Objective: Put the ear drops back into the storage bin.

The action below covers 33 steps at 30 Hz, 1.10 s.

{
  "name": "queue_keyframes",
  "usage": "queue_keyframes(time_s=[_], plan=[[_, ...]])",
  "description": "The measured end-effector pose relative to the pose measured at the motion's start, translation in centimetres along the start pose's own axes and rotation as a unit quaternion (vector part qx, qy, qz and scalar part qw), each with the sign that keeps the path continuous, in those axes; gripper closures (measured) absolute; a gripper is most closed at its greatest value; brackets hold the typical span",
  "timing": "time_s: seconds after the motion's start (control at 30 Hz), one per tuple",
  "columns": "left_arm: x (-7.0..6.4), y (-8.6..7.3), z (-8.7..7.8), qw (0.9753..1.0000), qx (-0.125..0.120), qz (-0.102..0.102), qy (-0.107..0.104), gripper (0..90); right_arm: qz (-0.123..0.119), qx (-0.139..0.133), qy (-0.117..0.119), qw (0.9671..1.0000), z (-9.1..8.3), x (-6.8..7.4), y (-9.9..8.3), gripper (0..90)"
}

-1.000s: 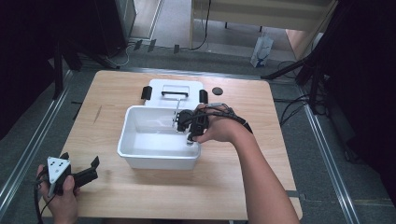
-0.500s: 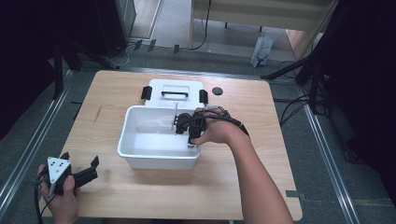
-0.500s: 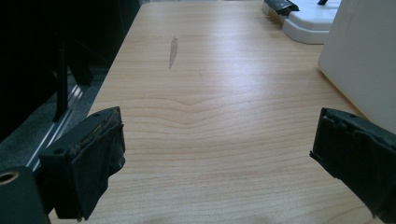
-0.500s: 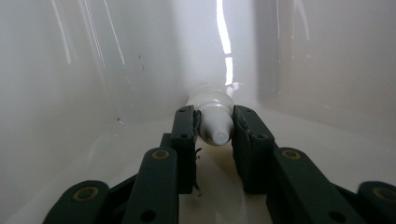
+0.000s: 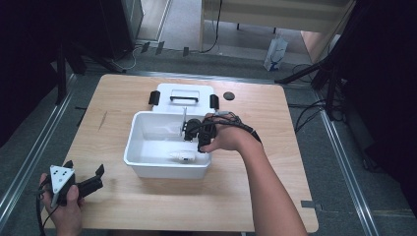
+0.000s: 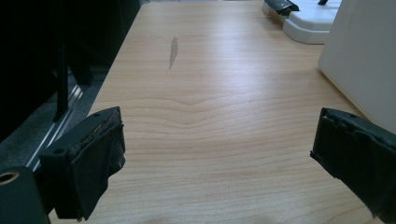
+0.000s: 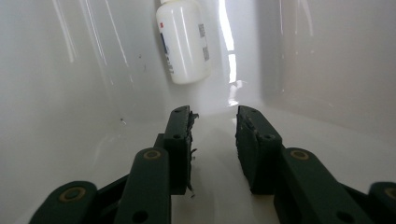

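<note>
Wooden tabletop [image 5: 246, 196] under the lamps, dark floor and cables around it, and all the action sits at the white plastic tub [image 5: 147, 164] in the middle. Right gripper [image 7: 213, 122] is down inside that tub, jaws a little apart and clamped on nothing, bare white floor between them. Ahead of it, lying on its side against the tub's wall, is the small white bottle [image 7: 183, 42]; from above, that bottle [image 5: 183, 157] rests near the tub's front wall, close to the right hand [image 5: 223, 140]. So the bottle is in the tub and loose, and my read is that a grasp or a release is the step in hand, nothing yet lifted clear. Behind the tub lies its white lid [image 5: 183, 93] with black clips, off and waiting. Left gripper [image 5: 81, 187] idles well in front-left of the tub, jaws spread wide over bare wood, holding nothing.
</note>
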<state>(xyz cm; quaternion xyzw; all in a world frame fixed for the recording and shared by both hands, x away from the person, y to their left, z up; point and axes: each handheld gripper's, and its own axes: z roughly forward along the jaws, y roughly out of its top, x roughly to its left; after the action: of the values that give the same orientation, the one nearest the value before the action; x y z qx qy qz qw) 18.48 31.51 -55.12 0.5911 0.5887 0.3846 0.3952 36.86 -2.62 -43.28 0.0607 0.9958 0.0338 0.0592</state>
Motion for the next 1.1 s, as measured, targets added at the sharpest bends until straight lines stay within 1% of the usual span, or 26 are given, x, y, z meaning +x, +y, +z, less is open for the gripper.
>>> queue_keyframes(time_s=[0.07,0.17,0.2,0.23,0.3,0.37,0.43,0.53,0.63,0.67,0.7,0.73,0.87,0.9,1.0,1.1], plan=[[0.0,0.0,0.0,1.0,0.0,0.0,0.0,3.3,0.005,0.002,0.002,1.0,-0.1,0.1,0.0,61.9],[0.0,0.0,0.0,1.0,0.0,0.0,0.0,3.3,0.006,-0.015,-0.006,0.9999,-0.4,0.2,-0.2,54.4],[0.0,0.0,0.0,1.0,0.0,0.0,0.0,3.3,0.015,-0.017,-0.006,0.9997,-0.7,0.3,-0.3,51.6],[0.0,0.0,0.0,1.0,0.0,0.0,0.0,3.3,0.013,-0.024,-0.007,0.9996,-0.8,0.2,-0.3,49.4],[0.0,0.0,0.0,1.0,0.0,0.0,0.0,3.3,0.018,-0.035,-0.015,0.9991,-1.4,0.2,-0.5,45.0],[0.0,0.0,0.0,1.0,0.0,0.0,0.0,3.3,0.022,-0.05,-0.024,0.9982,-2.1,0.2,-0.7,38.3],[0.0,0.0,0.0,1.0,-0.001,-0.001,0.0,3.3,0.036,-0.064,-0.032,0.9968,-3.0,0.2,-0.9,30.3],[0.0,0.0,0.0,1.0,-0.001,0.001,0.001,3.3,0.045,-0.083,-0.042,0.9946,-4.4,0.2,-1.3,16.9],[0.0,0.0,0.0,1.0,0.0,0.001,0.0,3.3,0.056,-0.101,-0.045,0.9922,-5.6,0.4,-1.8,6.9],[0.0,0.0,0.0,1.0,0.0,0.001,0.0,3.4,0.059,-0.104,-0.044,0.9919,-5.9,0.4,-2.0,1.3],[0.0,0.0,0.0,1.0,0.0,0.001,0.0,3.5,0.056,-0.104,-0.041,0.9921,-6.2,0.5,-2.3,0.0],[0.0,0.0,0.0,1.0,0.0,0.001,0.0,3.6,0.06,-0.105,-0.041,0.9918,-6.5,0.6,-2.5,0.0],[0.0,0.0,0.0,1.0,0.0,0.002,0.001,3.6,0.065,-0.112,-0.059,0.9899,-7.3,0.8,-3.7,0.0],[-0.1,0.0,0.0,1.0,0.0,0.002,0.0,3.6,0.07,-0.11,-0.062,0.9896,-7.4,0.9,-4.0,0.0],[-0.1,0.0,0.0,1.0,0.001,0.002,0.001,3.7,0.073,-0.101,-0.07,0.9897,-7.6,1.0,-5.0,0.0],[-0.1,0.0,0.0,1.0,0.001,0.002,0.001,3.7,0.078,-0.1,-0.071,0.9893,-7.6,1.2,-6.0,0.0]])
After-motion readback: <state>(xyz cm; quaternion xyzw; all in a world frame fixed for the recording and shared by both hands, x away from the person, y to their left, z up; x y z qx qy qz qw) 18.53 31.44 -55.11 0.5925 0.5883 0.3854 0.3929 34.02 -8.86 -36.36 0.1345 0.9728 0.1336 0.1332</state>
